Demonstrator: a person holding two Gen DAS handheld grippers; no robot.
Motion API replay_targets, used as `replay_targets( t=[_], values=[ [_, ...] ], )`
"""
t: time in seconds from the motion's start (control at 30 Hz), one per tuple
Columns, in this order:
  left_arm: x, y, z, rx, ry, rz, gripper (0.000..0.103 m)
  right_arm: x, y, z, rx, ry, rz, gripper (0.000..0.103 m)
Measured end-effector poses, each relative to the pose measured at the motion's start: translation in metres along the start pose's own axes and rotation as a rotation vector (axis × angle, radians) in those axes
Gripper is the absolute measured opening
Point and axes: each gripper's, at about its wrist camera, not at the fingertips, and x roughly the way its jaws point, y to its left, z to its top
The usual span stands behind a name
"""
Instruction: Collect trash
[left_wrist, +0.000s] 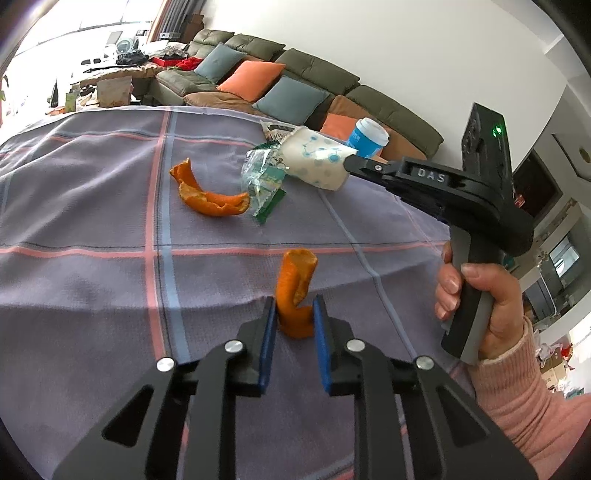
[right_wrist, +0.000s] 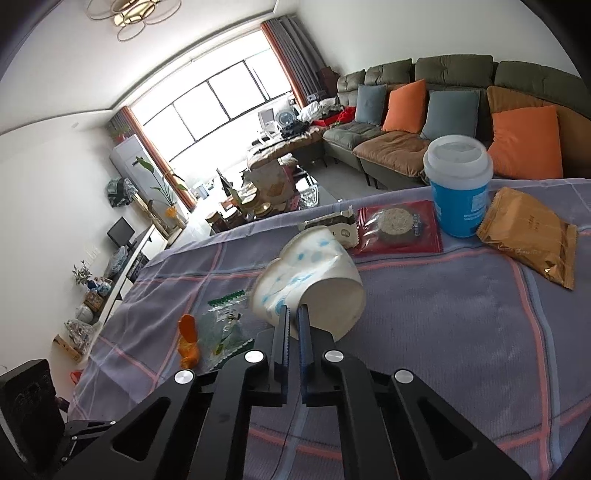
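A curled orange peel (left_wrist: 297, 280) stands on the checked tablecloth (left_wrist: 92, 221), its lower end between the blue pads of my left gripper (left_wrist: 294, 314), which is shut on it. A crushed white paper cup with blue dots (right_wrist: 314, 273) lies tipped on its side. My right gripper (right_wrist: 294, 314) is shut on the cup's rim wall. In the left wrist view that right gripper (left_wrist: 351, 162) pinches the paper cup (left_wrist: 314, 158) from the right. A second, longer peel (left_wrist: 207, 195) and a clear green wrapper (left_wrist: 264, 181) lie just left of the cup.
Behind the cup are a blue cup with a white lid (right_wrist: 460, 188), a red biscuit wrapper (right_wrist: 399, 229), a brown snack packet (right_wrist: 528, 236) and a small torn carton (right_wrist: 340, 225). A sofa with cushions (right_wrist: 406, 140) lies beyond the table's far edge. A hand in a pink sleeve (left_wrist: 491, 306) holds the right gripper.
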Motion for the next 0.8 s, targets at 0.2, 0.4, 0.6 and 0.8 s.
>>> replay_targets(
  t=[0.2,0.4,0.6,0.8],
  values=[
    [-0.012,0.008,-0.003,-0.014,-0.025,-0.005,0.020,-0.019,0.006,-0.005,-0.006,-0.033,0.034,0.002],
    [-0.030,0.013,-0.006,-0.020,-0.064,0.004,0.019,-0.040,0.016,-0.009,-0.015,-0.069,0.068,0.002],
    [-0.047,0.021,-0.008,-0.041,-0.094,0.018,0.019,-0.053,0.035,-0.013,-0.049,-0.083,0.119,0.002],
    [-0.066,0.033,-0.014,-0.074,-0.127,0.031,0.019,-0.059,0.063,-0.017,-0.107,-0.085,0.187,0.002]
  ],
)
